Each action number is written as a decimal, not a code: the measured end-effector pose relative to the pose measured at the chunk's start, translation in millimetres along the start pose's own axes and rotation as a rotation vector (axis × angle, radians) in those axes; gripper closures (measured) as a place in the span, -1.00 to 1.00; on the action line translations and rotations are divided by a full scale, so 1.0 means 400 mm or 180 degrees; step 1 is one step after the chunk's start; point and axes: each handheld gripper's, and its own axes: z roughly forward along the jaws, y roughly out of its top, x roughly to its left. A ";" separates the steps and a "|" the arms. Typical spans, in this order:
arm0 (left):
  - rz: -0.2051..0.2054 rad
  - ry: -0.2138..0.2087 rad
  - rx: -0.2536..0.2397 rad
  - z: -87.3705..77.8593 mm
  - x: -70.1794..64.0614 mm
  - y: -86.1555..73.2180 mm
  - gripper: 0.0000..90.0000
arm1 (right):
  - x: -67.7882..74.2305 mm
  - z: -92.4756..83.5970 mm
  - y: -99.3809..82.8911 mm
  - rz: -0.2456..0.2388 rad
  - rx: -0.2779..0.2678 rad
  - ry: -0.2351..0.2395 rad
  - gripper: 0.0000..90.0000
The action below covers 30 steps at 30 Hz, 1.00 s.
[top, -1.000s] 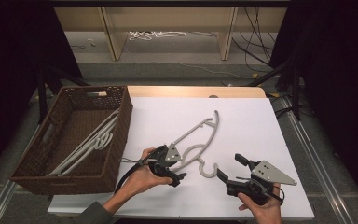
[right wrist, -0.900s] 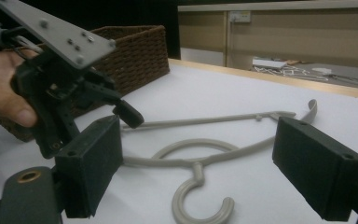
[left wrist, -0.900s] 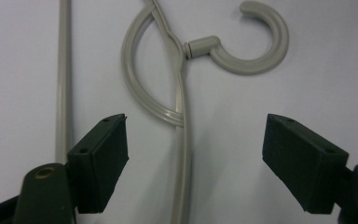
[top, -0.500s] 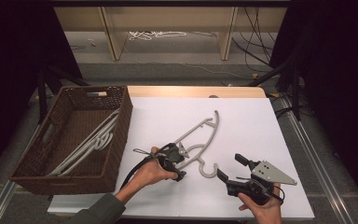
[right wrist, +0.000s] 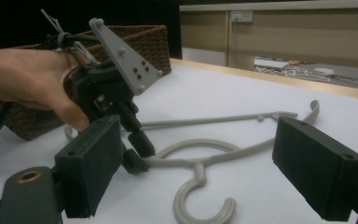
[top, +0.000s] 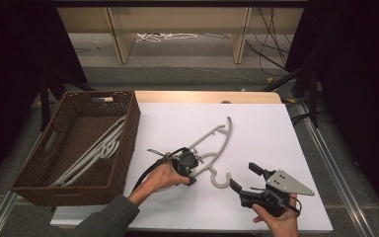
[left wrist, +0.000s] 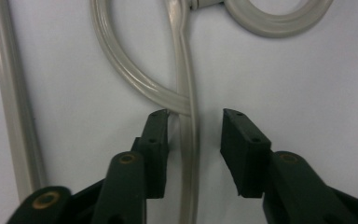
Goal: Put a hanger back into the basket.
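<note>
Left gripper (left wrist: pixel 193 140) down over hanger (top: pixel 212 143) on white desk (top: pixel 286 133), jaws just been closing w/ thin hanger bar between them, pads not yet pressing, gap on both sides. Bar runs straight ahead between jaws, hook toward person's side. Right gripper (top: pixel 246 178) jaws wide apart, holding nothing, just beside hook; basket (top: pixel 128 123) off to left of left gripper.

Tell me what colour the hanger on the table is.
The hanger is pale grey plastic, clearest in the left gripper view.
</note>
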 end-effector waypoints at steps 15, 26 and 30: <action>0.0117 0.0174 0.0478 0.007 -0.013 0.048 0.60 | 0.002 0.000 0.002 -0.0020 0.0024 -0.0006 -0.62; 0.0139 -0.0039 0.0389 0.004 0.005 0.041 0.80 | 0.002 0.001 0.002 -0.0027 0.0022 -0.0013 -0.62; 0.0122 -0.0095 0.0275 0.002 0.012 0.031 0.81 | 0.001 0.001 0.001 -0.0010 -0.0024 -0.0030 -0.62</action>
